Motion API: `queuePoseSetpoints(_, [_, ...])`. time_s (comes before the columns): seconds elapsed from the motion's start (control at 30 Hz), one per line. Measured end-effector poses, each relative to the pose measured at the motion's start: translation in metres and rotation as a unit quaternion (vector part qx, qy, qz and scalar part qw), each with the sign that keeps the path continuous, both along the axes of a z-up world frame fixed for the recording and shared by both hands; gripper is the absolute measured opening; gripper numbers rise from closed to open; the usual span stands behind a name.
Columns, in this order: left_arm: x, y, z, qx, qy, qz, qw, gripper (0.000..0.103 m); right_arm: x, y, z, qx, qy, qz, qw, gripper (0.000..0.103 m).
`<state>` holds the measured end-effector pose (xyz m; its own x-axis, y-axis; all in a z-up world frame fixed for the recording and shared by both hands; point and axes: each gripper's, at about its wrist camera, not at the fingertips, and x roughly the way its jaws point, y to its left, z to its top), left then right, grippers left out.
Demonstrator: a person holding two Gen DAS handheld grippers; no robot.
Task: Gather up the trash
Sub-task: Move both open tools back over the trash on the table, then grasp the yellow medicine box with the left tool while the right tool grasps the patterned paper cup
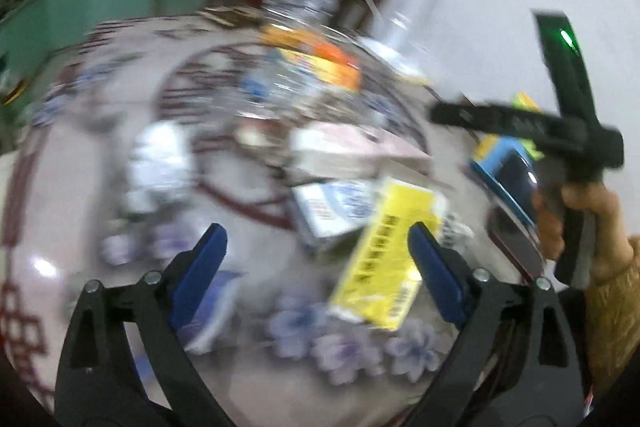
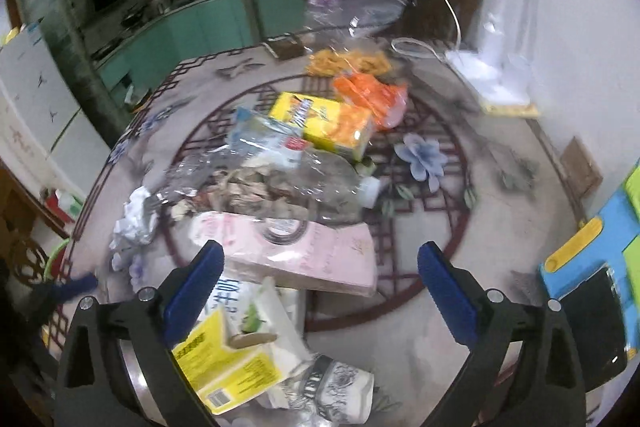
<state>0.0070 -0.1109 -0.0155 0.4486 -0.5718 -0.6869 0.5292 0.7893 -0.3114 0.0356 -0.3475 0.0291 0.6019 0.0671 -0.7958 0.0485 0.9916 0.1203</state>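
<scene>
Both jaws gape wide, nothing between the blue pads; the left gripper [image 1: 318,267] hangs over a glossy round table [image 1: 48,211] printed with red lattice and lilac flowers, its view smeared with blur; a flat yellow packet [image 1: 384,255] lies just ahead of its right finger, beside a white-blue pack [image 1: 336,207] and a pink box [image 1: 352,147]; the right gripper [image 2: 320,277] tilts down at the heap: pink box [image 2: 304,255], crushed clear bottle [image 2: 316,183] with white cap, yellow-orange carton [image 2: 324,125], crinkly orange wrapper [image 2: 372,93], crumpled white paper [image 2: 134,219]; near its left finger, a yellow carton [image 2: 228,363] and patterned paper cup [image 2: 340,387] rest in a metal-rimmed bin [image 2: 132,371].
</scene>
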Motion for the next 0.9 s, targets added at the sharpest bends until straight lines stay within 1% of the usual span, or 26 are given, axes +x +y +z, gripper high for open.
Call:
queuePoseSetpoints(0.07, [-0.001, -0.022, -0.009, 0.009, 0.004, -0.03, 0.9995, 0.091, 0.003, -0.013, -0.011, 0.034, 0.025, -0.01, 0.999, 0.095])
queuePoseSetpoints(0.13, [-0.002, -0.042, -0.019, 0.022, 0.01, -0.054, 0.9983, 0.092, 0.004, -0.025, -0.022, 0.08, 0.051, -0.025, 0.995, 0.095])
queuePoseSetpoints(0.2, [-0.005, -0.058, -0.031, 0.032, 0.02, -0.073, 0.9966, 0.092, 0.004, -0.029, -0.026, 0.116, 0.065, -0.032, 0.991, 0.095])
queuePoseSetpoints(0.23, [-0.005, -0.061, -0.036, 0.03, 0.031, -0.08, 0.9958, 0.091, 0.003, -0.034, -0.029, 0.137, 0.069, -0.04, 0.987, 0.095])
queuePoseSetpoints(0.27, [-0.004, -0.063, -0.041, 0.027, 0.043, -0.085, 0.9951, 0.09, 0.001, -0.036, -0.029, 0.148, 0.071, -0.046, 0.985, 0.095])
queuePoseSetpoints(0.3, [-0.006, -0.065, -0.045, 0.023, 0.053, -0.09, 0.9943, 0.082, 0.0, -0.036, -0.029, 0.156, 0.073, -0.05, 0.984, 0.096])
queuePoseSetpoints(0.33, [-0.008, -0.067, -0.05, 0.02, 0.068, -0.094, 0.993, 0.067, 0.0, -0.037, -0.027, 0.158, 0.074, -0.053, 0.983, 0.096])
queuePoseSetpoints(0.37, [-0.009, -0.068, -0.054, 0.02, 0.076, -0.097, 0.9921, 0.049, -0.001, -0.037, -0.026, 0.158, 0.073, -0.055, 0.983, 0.096])
queuePoseSetpoints(0.4, [-0.01, -0.068, -0.057, 0.019, 0.083, -0.101, 0.9912, 0.041, -0.002, -0.036, -0.025, 0.153, 0.071, -0.054, 0.984, 0.096])
queuePoseSetpoints(0.43, [-0.01, -0.066, -0.057, 0.018, 0.087, -0.102, 0.9909, 0.038, -0.003, -0.034, -0.023, 0.145, 0.071, -0.052, 0.986, 0.096])
queuePoseSetpoints(0.57, [-0.013, -0.05, -0.039, 0.019, 0.048, -0.081, 0.9954, 0.037, -0.01, -0.024, -0.019, 0.121, 0.062, -0.047, 0.99, 0.096])
queuePoseSetpoints(0.63, [-0.015, -0.039, -0.027, 0.012, 0.032, -0.061, 0.9975, 0.036, -0.018, -0.019, -0.016, 0.11, 0.054, -0.048, 0.991, 0.096])
queuePoseSetpoints(0.7, [-0.015, -0.024, -0.012, 0.015, 0.012, -0.032, 0.9993, 0.036, -0.024, -0.016, -0.016, 0.096, 0.051, -0.056, 0.992, 0.096])
queuePoseSetpoints(0.83, [-0.019, 0.001, 0.011, 0.028, -0.028, 0.01, 0.9992, 0.036, -0.04, -0.008, -0.03, 0.097, 0.063, -0.069, 0.991, 0.096])
queuePoseSetpoints(0.9, [-0.017, 0.007, 0.017, 0.037, -0.038, 0.026, 0.9982, 0.036, -0.049, 0.002, -0.041, 0.081, 0.076, -0.072, 0.991, 0.096])
